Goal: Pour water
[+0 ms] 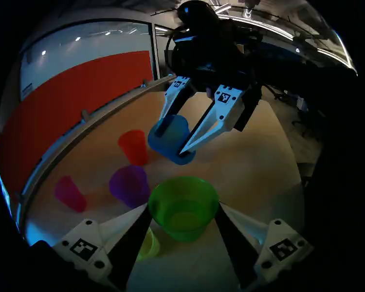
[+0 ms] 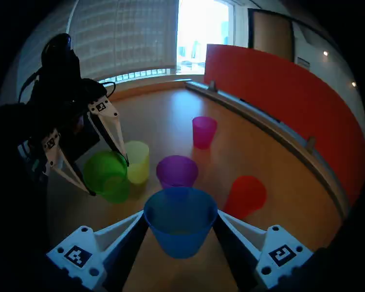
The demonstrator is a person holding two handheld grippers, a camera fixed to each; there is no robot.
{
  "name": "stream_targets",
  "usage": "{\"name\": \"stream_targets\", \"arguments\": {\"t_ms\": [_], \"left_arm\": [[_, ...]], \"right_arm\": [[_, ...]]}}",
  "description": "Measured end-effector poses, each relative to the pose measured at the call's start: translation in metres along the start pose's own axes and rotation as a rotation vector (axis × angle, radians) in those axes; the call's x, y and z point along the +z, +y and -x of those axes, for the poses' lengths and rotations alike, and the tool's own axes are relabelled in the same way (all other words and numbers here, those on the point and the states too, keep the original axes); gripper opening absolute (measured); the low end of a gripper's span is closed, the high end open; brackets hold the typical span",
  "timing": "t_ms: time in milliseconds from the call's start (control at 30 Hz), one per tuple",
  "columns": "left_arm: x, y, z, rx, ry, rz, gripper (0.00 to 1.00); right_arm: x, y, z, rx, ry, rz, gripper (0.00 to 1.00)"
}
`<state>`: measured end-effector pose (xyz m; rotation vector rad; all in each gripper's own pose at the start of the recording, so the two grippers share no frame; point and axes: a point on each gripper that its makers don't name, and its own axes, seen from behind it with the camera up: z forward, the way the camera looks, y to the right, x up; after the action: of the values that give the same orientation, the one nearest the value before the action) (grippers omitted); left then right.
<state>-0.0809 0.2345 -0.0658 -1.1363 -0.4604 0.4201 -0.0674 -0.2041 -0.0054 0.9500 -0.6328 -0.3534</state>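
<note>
Cups are clamped in both jaws I run: left gripper (image 1: 182, 207) grips the green cup (image 1: 183, 221), right gripper (image 2: 180, 213) grips the blue cup (image 2: 180, 233), both held just beside the purple cup (image 2: 176, 170).

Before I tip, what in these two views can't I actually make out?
- Water level in the translucent blue plastic cup: in the right gripper view, dim light and tinted walls obscure it.
- Contents of the translucent green plastic cup: in the left gripper view, the same dimness makes them unclear.
- The pale yellow plastic cup: in the left gripper view, it is mostly hidden behind a finger of the left gripper.
</note>
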Motion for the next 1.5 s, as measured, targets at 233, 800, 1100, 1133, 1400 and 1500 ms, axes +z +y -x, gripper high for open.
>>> {"name": "stream_targets", "arguments": {"t_ms": [233, 800, 1100, 1133, 1400, 1500], "left_arm": [[0.01, 0.002, 0.005, 0.004, -0.021, 0.015, 0.87], [0.025, 0.005, 0.015, 0.006, -0.053, 0.034, 0.87], [0.028, 0.008, 0.023, 0.009, -0.065, 0.041, 0.87], [0.028, 0.009, 0.023, 0.007, -0.064, 0.042, 0.87], [0.027, 0.008, 0.027, 0.007, -0.069, 0.038, 0.87], [0.028, 0.009, 0.028, 0.016, -0.074, 0.033, 0.87]], "right_arm": [[0.009, -0.004, 0.013, 0.005, -0.033, -0.019, 0.9], [0.024, -0.008, 0.034, 0.003, -0.083, -0.027, 0.9], [0.027, -0.008, 0.041, 0.002, -0.083, -0.026, 0.91], [0.027, -0.008, 0.041, 0.003, -0.083, -0.026, 0.91], [0.026, -0.007, 0.042, -0.001, -0.082, -0.02, 0.91], [0.025, -0.007, 0.042, -0.001, -0.081, -0.017, 0.91]]}}
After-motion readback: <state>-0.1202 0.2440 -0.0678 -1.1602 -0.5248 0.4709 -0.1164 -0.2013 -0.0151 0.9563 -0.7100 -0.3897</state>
